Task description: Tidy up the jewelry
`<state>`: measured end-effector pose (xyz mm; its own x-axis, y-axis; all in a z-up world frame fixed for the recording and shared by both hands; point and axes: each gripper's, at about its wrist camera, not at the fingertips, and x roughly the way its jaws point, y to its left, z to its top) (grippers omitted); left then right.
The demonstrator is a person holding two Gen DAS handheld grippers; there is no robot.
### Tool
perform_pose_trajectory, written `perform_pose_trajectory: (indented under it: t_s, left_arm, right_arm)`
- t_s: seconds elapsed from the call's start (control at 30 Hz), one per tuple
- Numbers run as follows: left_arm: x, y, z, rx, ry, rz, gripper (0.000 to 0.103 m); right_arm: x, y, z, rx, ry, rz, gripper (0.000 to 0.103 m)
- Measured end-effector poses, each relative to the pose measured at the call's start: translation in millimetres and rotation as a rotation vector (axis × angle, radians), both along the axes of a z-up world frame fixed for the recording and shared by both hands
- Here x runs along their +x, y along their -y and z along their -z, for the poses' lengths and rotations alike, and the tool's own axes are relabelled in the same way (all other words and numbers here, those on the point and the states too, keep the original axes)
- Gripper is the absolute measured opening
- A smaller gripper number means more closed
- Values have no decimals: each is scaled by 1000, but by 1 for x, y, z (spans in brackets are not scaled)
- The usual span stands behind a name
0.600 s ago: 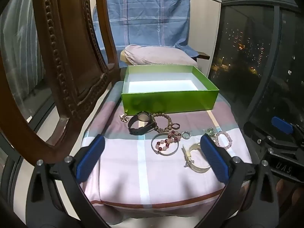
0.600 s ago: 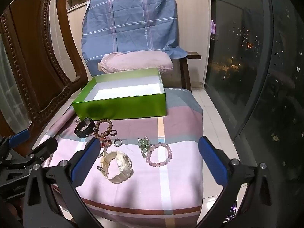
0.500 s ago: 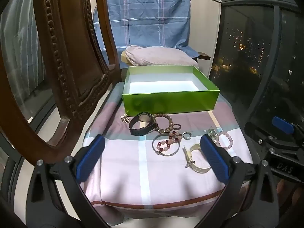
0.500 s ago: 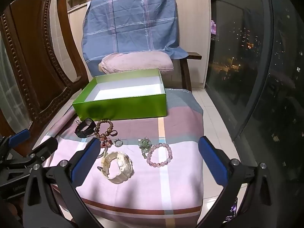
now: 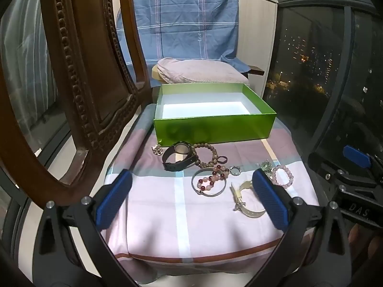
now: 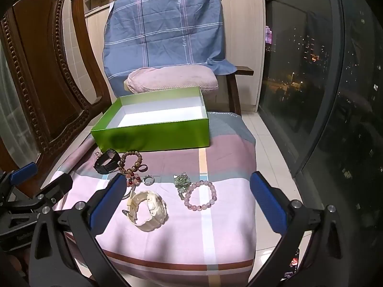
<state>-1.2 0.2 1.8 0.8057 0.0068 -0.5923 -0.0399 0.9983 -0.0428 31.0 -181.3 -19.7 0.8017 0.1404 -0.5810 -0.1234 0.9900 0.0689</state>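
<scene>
On the checked pink cloth [image 5: 153, 215], left to right, lie a black wristwatch [image 5: 178, 159], a brown bead bracelet [image 5: 207, 155], a cream watch [image 6: 148, 209] and a pink bead bracelet [image 6: 201, 196]; nothing has shifted since a moment ago. Left claw [image 5: 191, 201] and right claw [image 6: 189, 203] both hang released and empty; the green box [image 5: 215, 129] holds nothing yet.
</scene>
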Motion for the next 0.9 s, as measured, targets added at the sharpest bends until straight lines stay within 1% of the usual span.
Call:
perform_pose_trajectory:
  t_s: [0.07, 0.1, 0.9]
  left_arm:
    - [0, -1, -1, -3, 3, -2, 99]
    - [0, -1, -2, -2, 3, -2, 99]
    - [-1, 0, -3, 1, 2, 2, 99]
  right_arm:
    - [-1, 0, 1, -1, 2, 0, 100]
    - [-2, 3, -3, 2, 2, -1, 100]
    - [0, 4, -3, 7, -1, -3, 100]
